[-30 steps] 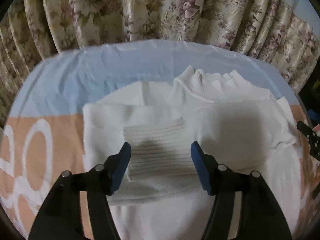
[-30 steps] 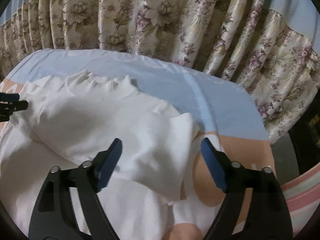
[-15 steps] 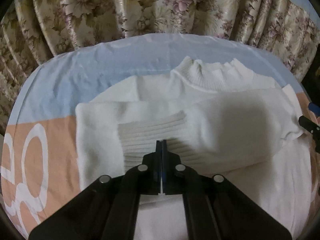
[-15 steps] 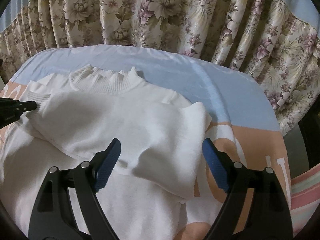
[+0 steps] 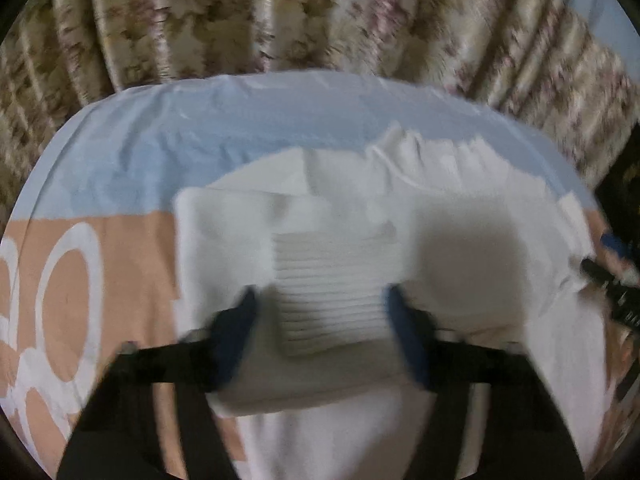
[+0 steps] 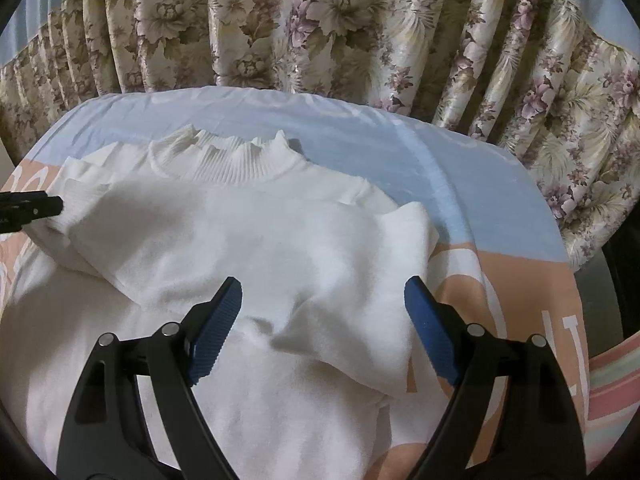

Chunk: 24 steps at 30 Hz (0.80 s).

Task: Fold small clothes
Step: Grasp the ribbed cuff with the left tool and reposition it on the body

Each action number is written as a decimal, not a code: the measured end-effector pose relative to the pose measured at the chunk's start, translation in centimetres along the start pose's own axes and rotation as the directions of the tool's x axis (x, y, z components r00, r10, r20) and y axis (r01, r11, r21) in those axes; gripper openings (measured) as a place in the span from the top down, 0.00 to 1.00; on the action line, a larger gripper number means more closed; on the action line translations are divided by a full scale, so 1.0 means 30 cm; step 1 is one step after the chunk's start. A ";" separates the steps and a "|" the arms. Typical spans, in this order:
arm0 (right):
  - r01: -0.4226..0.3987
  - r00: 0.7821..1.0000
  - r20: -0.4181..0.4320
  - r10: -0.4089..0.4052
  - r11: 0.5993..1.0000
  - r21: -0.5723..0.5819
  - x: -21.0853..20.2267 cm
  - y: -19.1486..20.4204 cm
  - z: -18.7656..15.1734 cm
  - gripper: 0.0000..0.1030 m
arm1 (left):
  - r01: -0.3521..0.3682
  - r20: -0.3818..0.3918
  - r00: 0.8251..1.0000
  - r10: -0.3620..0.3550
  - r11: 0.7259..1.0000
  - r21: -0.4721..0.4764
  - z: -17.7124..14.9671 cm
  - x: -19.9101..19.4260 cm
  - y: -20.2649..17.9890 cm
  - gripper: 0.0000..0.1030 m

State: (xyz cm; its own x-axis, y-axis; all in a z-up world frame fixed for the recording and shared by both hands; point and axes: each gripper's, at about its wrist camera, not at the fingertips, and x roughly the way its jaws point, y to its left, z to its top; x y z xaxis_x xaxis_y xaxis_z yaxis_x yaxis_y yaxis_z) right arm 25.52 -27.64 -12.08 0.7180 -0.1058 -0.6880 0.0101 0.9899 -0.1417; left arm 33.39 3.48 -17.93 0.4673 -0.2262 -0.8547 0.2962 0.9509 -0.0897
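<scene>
Half a second before, the left tool (image 5: 320, 320) was clenched; now its jaws were opening astride the ribbed cuff (image 5: 332, 300), mid-frame. The white sweater (image 6: 240, 240) lay on the bed (image 6: 460, 184); the right tool (image 6: 322, 316) hovered released. A snagged cuff might undo the sleeve fold.

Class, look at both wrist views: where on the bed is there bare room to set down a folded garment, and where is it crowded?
Free: the blue strip of sheet between the white sweater collar and the floral curtain, and the peach patch left of the sweater. Crowded: the middle, covered by the sweater, with both hand-held grippers above it.
</scene>
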 end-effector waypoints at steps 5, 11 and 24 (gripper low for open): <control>0.003 1.000 -0.001 -0.003 1.000 0.010 0.000 -0.011 -0.004 0.18 | -0.092 0.014 0.996 0.091 0.994 0.059 -0.004 0.014 -0.054 0.72; 0.004 1.000 -0.003 -0.004 1.000 0.026 -0.001 -0.023 -0.010 0.18 | -0.091 0.014 0.996 0.090 0.994 0.064 0.004 -0.002 -0.024 0.90; -0.009 1.000 0.004 0.009 1.000 0.007 -0.004 0.006 0.003 0.18 | -0.181 0.034 0.983 0.181 0.984 -0.001 -0.032 -0.082 0.125 0.90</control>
State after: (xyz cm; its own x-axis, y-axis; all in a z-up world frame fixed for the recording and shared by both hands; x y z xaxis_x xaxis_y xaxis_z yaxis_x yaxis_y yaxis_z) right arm 25.51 -27.44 -11.96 0.7210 -0.0961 -0.6862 0.0084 0.9915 -0.1300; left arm 32.54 7.81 -16.65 0.5411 -0.0575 -0.8390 0.2059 0.9764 0.0659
